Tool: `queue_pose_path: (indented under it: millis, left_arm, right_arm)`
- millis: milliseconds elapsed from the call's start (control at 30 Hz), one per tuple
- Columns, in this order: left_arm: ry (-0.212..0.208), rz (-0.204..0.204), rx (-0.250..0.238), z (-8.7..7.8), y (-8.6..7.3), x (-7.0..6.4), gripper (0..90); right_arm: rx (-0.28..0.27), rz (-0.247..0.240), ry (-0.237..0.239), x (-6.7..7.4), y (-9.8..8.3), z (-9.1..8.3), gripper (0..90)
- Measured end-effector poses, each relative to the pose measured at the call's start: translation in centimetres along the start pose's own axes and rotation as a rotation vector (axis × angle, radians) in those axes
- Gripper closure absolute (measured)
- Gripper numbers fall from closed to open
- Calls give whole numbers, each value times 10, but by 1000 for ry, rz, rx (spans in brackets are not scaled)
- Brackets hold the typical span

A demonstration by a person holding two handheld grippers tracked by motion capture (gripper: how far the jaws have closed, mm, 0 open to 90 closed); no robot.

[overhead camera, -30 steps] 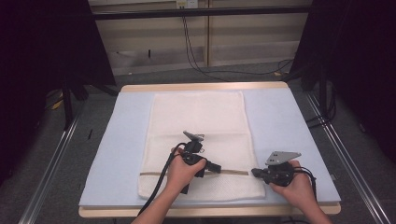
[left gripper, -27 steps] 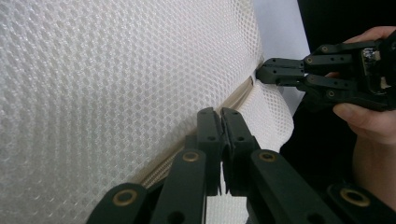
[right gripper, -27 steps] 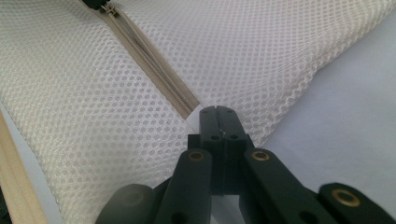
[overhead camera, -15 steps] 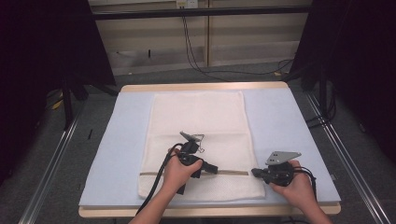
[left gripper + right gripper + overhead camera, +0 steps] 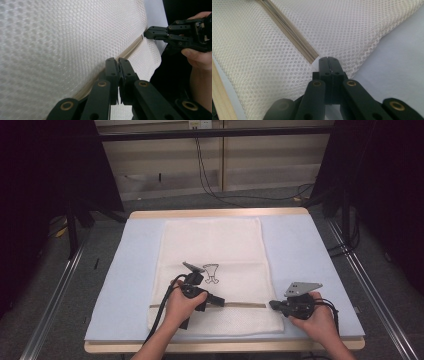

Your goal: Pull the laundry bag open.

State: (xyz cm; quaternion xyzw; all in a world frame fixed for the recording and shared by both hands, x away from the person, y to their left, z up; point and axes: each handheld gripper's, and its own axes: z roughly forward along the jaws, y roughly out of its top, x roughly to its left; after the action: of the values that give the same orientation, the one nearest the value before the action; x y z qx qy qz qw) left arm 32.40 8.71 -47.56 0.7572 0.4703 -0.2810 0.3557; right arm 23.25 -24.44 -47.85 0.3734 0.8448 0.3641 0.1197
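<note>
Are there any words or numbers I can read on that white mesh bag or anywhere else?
No readable words or numbers anywhere.
White mesh bag: one small dark printed mark, a drawing rather than letters, too small to make out.
Pale sockets on the back wall: any marking is too blurred to read.

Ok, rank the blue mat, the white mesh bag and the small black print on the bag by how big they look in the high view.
1. Blue mat: largest, it covers nearly the whole tabletop.
2. White mesh bag: it lies on the mat, which shows on both sides of it.
3. Small black print: by far the smallest, a little mark near the bag's middle.
</note>
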Motion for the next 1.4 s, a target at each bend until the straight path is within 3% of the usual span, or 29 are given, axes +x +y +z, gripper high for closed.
queue_pose_path:
  millis: [67,300,700,1033,1100,1133,1400]
  left_arm:
    - [17,2,-5,-2,-1,1,875]
    - [-17,-19,-10,-9,-4,7,875]
    - [6,0,-14,-13,-5,8,875]
    - [8,-11,-25,-31,-11,13,875]
    - [28,-7,-35,-35,-12,15,875]
    - [12,-18,-36,-37,-13,15,875]
    - [16,-27,-49,-50,-19,22,875]
  right_arm:
    - [1,2,2,0,0,0,900]
    - [3,2,1,0,0,0,900]
    - [-2,3,2,0,0,0,900]
    - [-5,4,4,0,0,0,900]
    - [-7,4,0,0,-1,0,900]
    - [-9,5,-1,0,-1,0,900]
    - [-10,20,8,-1,-1,0,900]
